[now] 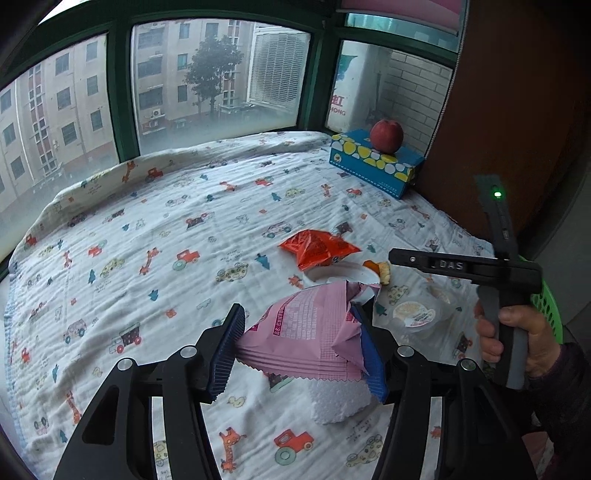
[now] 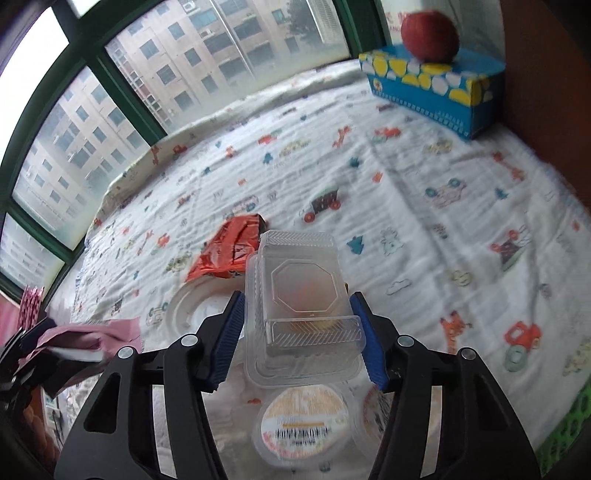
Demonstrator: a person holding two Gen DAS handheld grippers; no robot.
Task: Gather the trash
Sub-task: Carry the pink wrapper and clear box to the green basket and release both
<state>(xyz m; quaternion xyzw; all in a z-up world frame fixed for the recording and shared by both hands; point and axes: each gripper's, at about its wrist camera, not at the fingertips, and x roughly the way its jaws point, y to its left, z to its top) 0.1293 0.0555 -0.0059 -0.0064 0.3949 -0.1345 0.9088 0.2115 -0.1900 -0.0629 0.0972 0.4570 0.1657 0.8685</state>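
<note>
Nearest in the left wrist view, the left gripper [image 1: 299, 350] is clamped on a crumpled pink snack wrapper [image 1: 314, 328], its blue pads pressing the foil from both sides; a white foam-like scrap [image 1: 338, 402] shows just under the wrapper, though whether it is gripped too cannot be told. The wrapper looks lifted clear of the bedsheet [image 1: 147, 229], probably so it can be carried to the green basket [image 1: 546, 306] whose edge peeks out behind the person's hand [image 1: 517, 339]. In the right wrist view, the right gripper [image 2: 299, 332] has a clear plastic clamshell box [image 2: 303, 302] between its fingers, with the pads set against the box's sides, so it appears clamped on it; the thin walls would buckle under a hard squeeze, which suits a light grip. Just below it lies a round lidded cup [image 2: 303, 428] with a printed label, and left of the box a white plastic lid [image 2: 192, 306] rests on the sheet. Farther out an orange-red wrapper [image 2: 229, 251] still lies loose, trash not yet gathered. At the far corner an apple [image 2: 430, 31] sits on a blue tissue box [image 2: 432, 88] beside the window [image 2: 184, 74], seemingly kept apart because it is not rubbish.
</note>
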